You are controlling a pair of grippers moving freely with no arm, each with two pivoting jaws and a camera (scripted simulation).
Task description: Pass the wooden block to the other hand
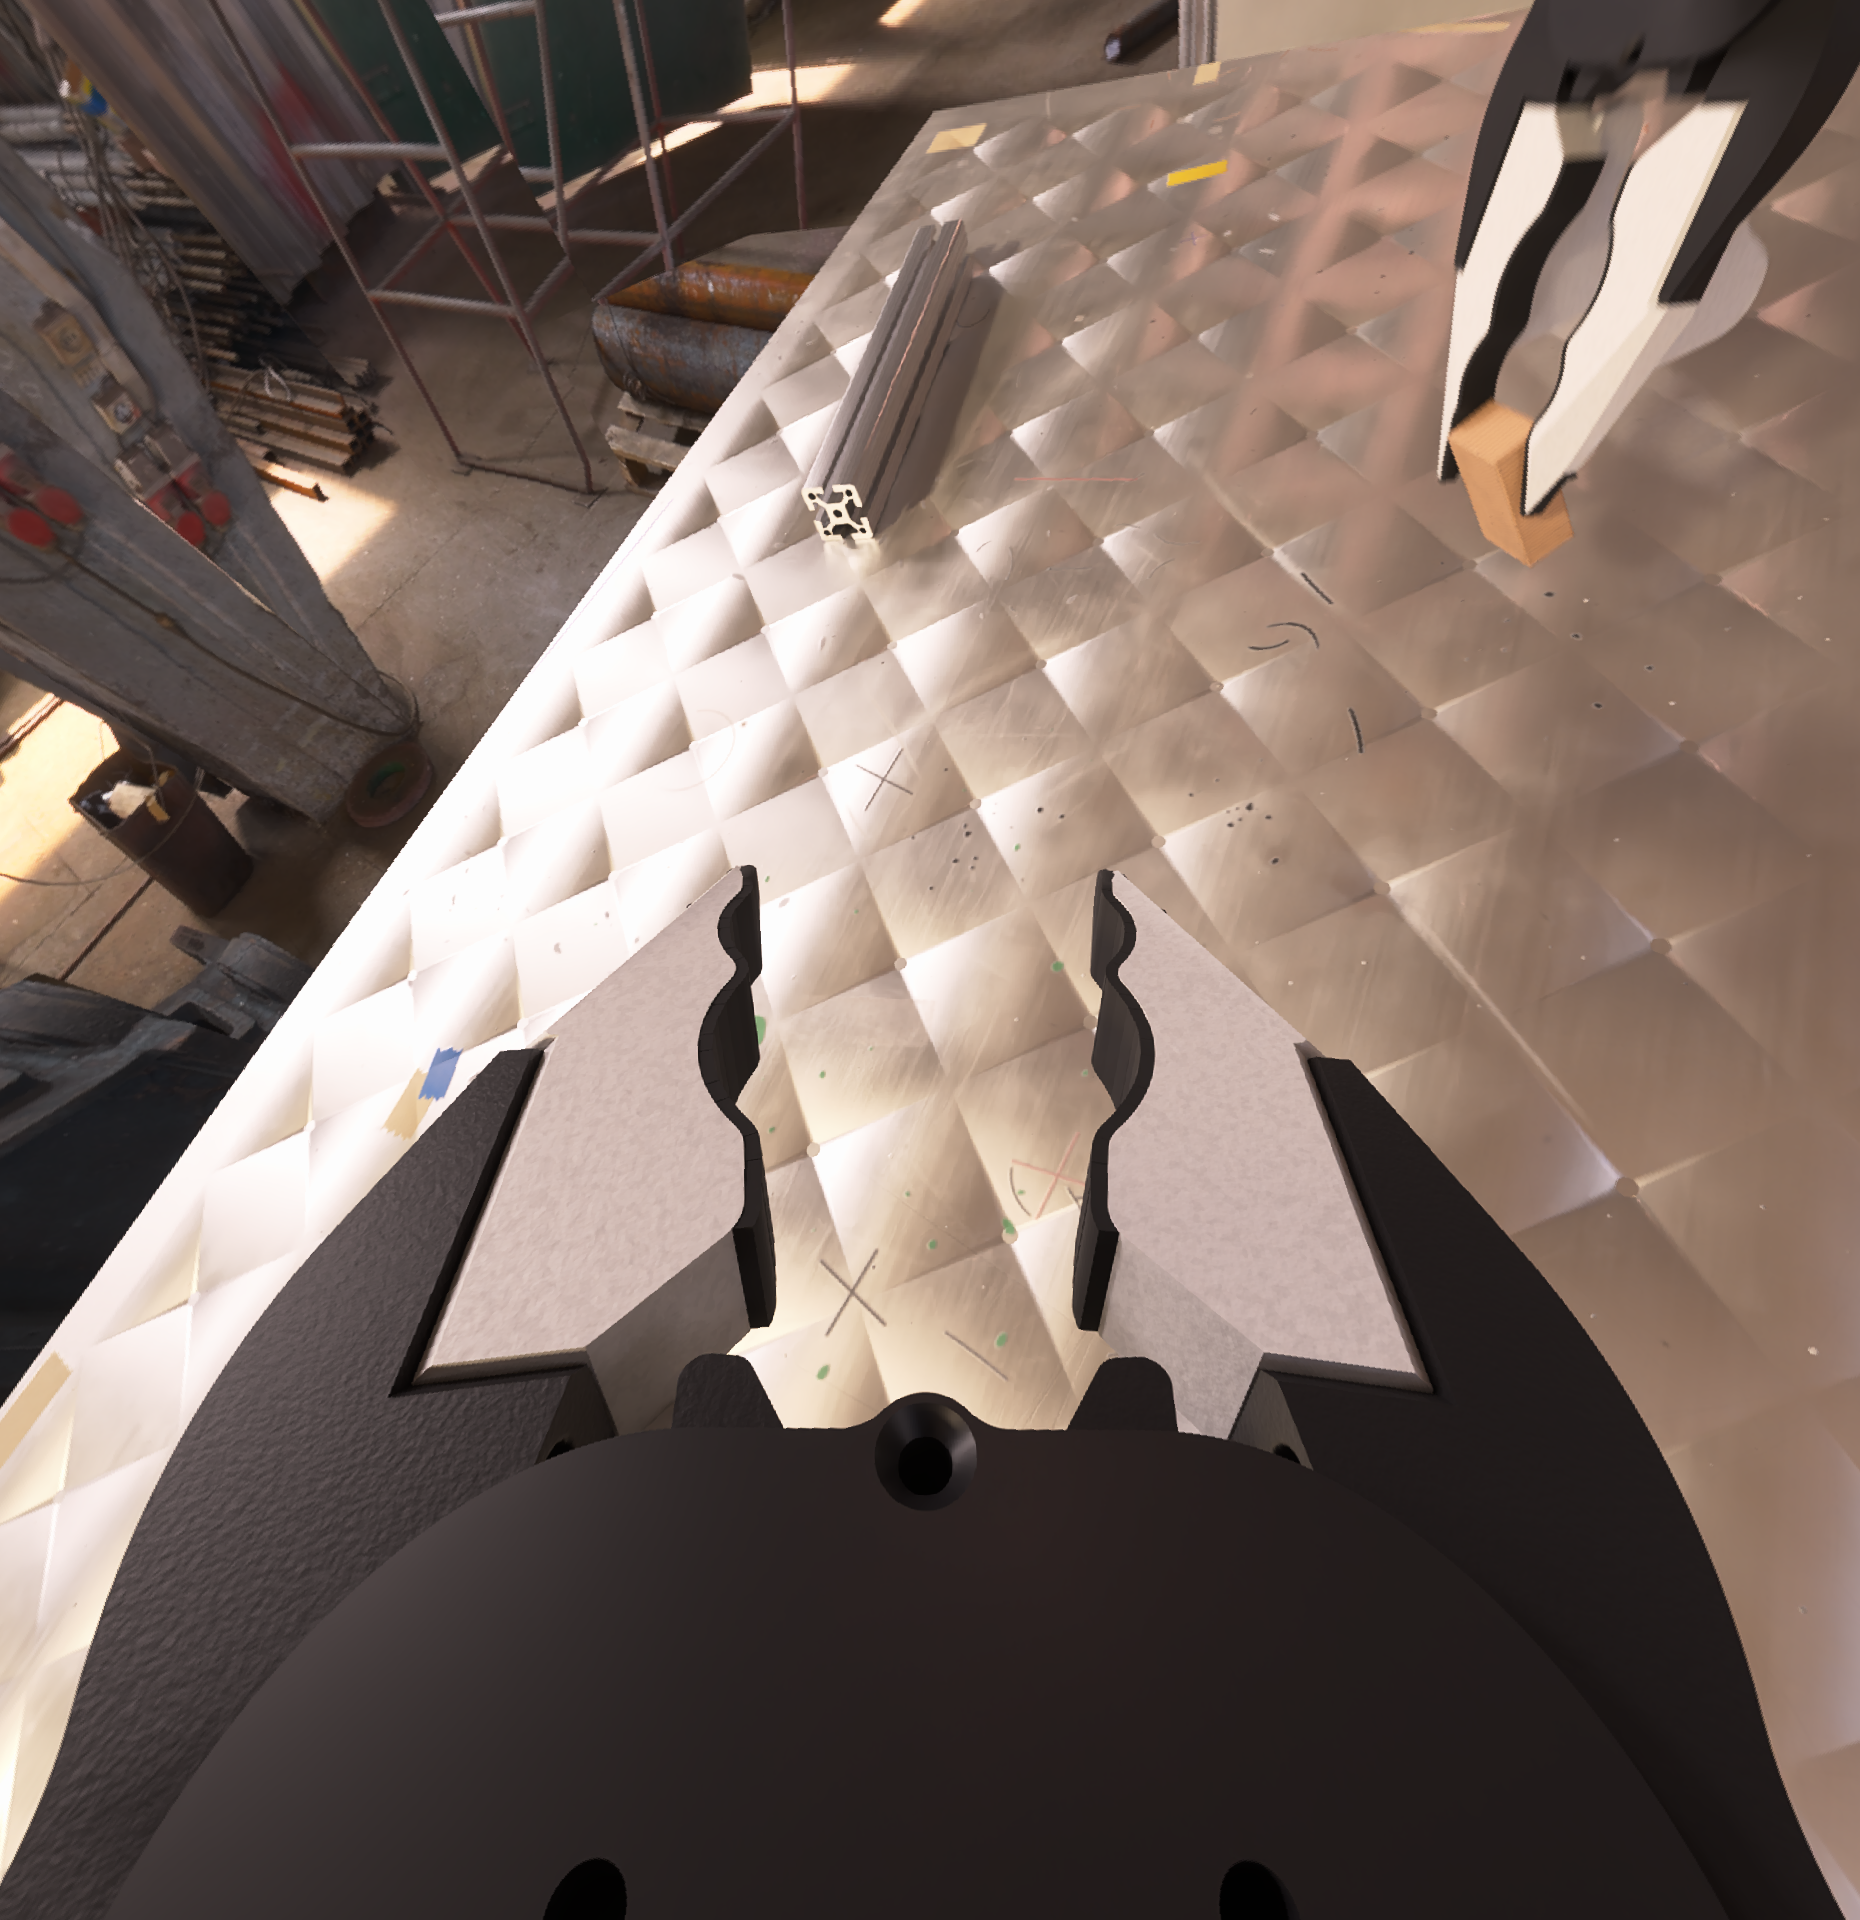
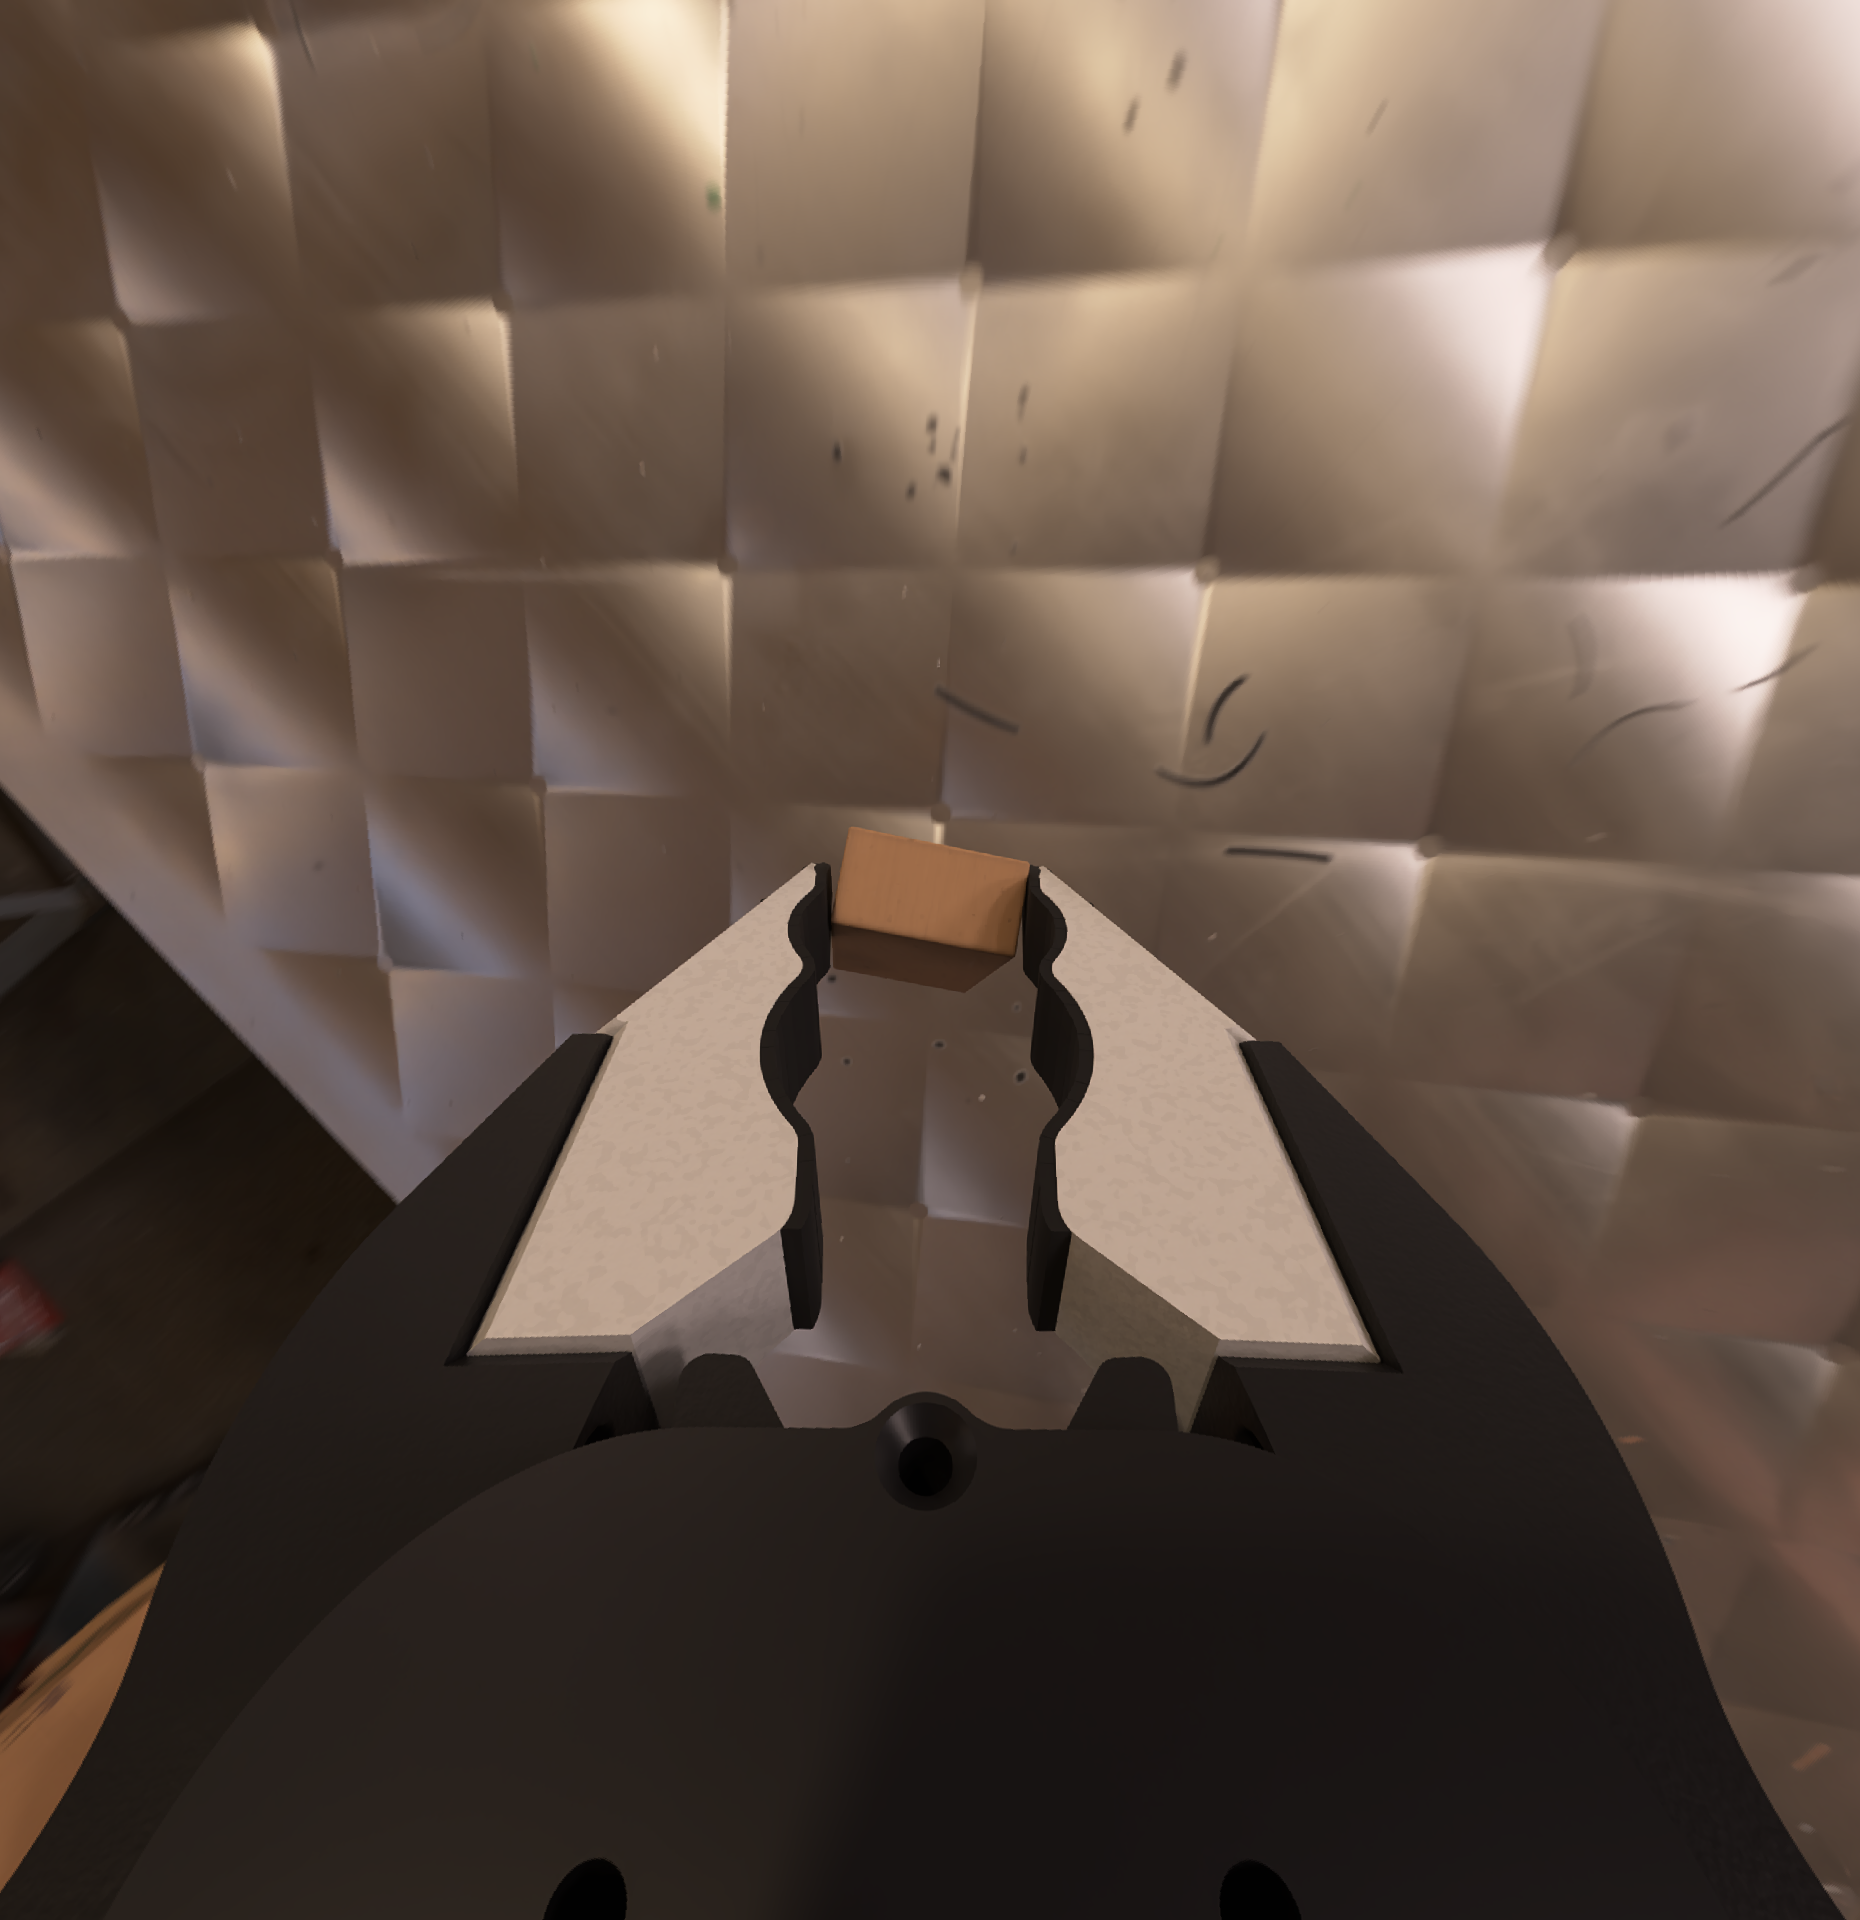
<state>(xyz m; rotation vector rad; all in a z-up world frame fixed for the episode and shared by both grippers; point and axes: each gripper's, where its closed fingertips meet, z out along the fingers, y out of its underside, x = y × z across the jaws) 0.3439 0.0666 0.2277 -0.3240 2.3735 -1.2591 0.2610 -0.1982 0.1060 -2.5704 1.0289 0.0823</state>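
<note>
The wooden block is a small tan cuboid pinched between the tips of my right gripper, held above the metal table. In the left wrist view the same block shows at the upper right, clamped in the right gripper, which points down toward the table. My left gripper is open and empty, low over the table and well short of the block, which lies ahead and to its right.
The table is embossed sheet metal with pen marks and bits of tape. A short aluminium extrusion bar lies on it ahead and left. The table's left edge drops to a workshop floor with scaffolding and barrels.
</note>
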